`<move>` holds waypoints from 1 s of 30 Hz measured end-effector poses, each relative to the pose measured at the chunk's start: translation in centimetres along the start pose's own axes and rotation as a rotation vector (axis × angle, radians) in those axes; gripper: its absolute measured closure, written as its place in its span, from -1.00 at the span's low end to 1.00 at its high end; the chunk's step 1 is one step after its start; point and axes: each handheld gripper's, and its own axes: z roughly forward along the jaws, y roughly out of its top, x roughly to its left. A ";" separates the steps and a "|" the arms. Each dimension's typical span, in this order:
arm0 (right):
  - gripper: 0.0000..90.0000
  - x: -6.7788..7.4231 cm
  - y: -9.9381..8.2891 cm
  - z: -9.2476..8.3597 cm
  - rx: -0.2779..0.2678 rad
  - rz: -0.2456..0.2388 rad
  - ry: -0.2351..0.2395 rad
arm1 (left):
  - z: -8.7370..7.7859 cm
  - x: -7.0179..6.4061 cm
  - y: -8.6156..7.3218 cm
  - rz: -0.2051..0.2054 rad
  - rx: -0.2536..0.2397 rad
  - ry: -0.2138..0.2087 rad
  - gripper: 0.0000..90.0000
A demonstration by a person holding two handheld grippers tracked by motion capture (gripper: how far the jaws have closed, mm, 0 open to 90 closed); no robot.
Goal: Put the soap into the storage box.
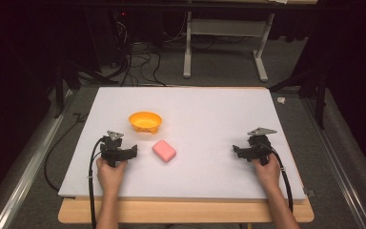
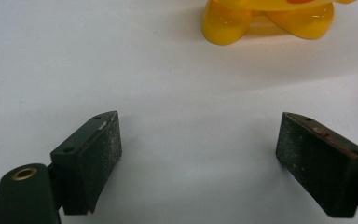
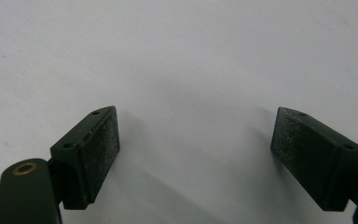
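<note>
A: Forearms enter from the bottom edge of the high view, one hand on each tool. Left hand-held gripper (image 1: 118,151) rests on the white desk (image 1: 205,119) near its front left; right hand-held gripper (image 1: 252,151) rests near its front right, well apart from the other.

B: Jaw state?

A: Left gripper view: both black jaws spread wide, bare white surface between them, nothing gripped. Right gripper view: same, jaws wide apart over bare white surface, nothing gripped.

B: Objects on the desk?

A: Two. Orange-yellow bowl (image 1: 145,121), upright, standing on short rounded feet; it sits just beyond the left hand-held gripper and slightly to its right. In the left gripper view the feet of the bowl (image 2: 265,21) show at the top edge, ahead of the jaws and not touching them.

B: Second object?

A: Pink bar of soap (image 1: 164,150), a rounded block lying flat, just to the right of the left hand-held gripper and in front of the bowl, apart from both. It lies far closer to the left tool than to the right one.
</note>
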 end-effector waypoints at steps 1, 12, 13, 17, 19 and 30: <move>-0.65 0.0 0.0 0.0 0.000 0.000 0.000 | 0.0 0.0 0.0 0.000 0.000 0.000 -0.67; -0.65 0.0 0.0 0.0 0.000 0.001 0.000 | 0.0 0.0 0.0 0.000 -0.001 0.001 -0.67; -0.65 0.0 0.0 0.0 0.000 0.000 0.000 | 0.0 0.0 0.0 0.001 0.000 0.001 -0.67; -0.65 0.0 0.0 0.0 0.000 0.001 0.000 | 0.0 0.0 0.0 0.000 0.000 0.001 -0.67; -0.65 0.0 0.0 0.0 0.000 0.001 0.000 | 0.0 0.0 0.0 0.000 0.002 0.000 -0.67; -0.65 0.0 0.0 0.0 0.000 0.000 0.000 | 0.0 0.1 0.1 -0.004 0.009 -0.006 -0.68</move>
